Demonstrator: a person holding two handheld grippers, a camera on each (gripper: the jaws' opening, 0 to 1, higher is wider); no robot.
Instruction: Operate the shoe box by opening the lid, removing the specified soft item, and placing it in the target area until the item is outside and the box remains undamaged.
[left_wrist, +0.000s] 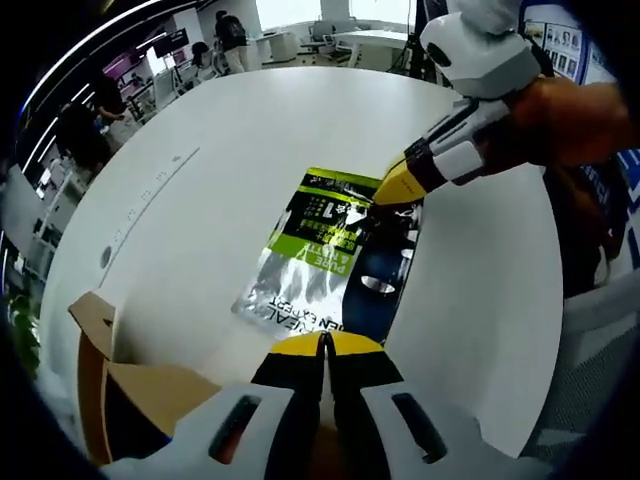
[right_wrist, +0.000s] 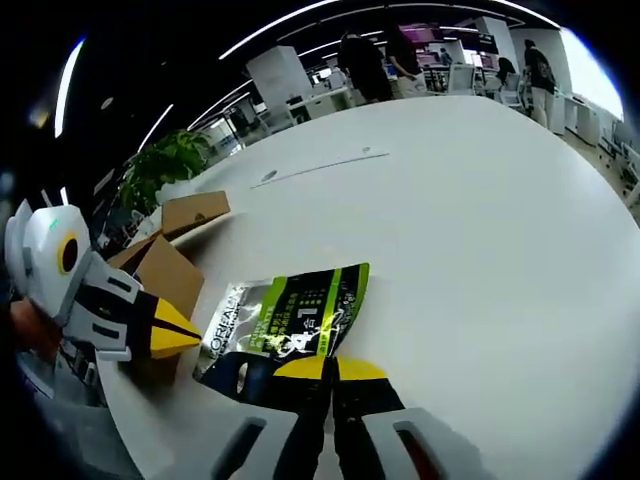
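Pouch (right_wrist: 285, 325) on table (flat), right hand-held gripper (right_wrist: 330, 372) pinching its edge

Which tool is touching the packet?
The right tool: its yellow tips sit on the packet's dark end. The left tool is shut just short of the packet.

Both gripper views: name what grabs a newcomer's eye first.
A glossy green, silver and black pouch lies flat on the white round table, with the right gripper at its far edge. The open cardboard box sits at the table's rim, beside the left gripper.
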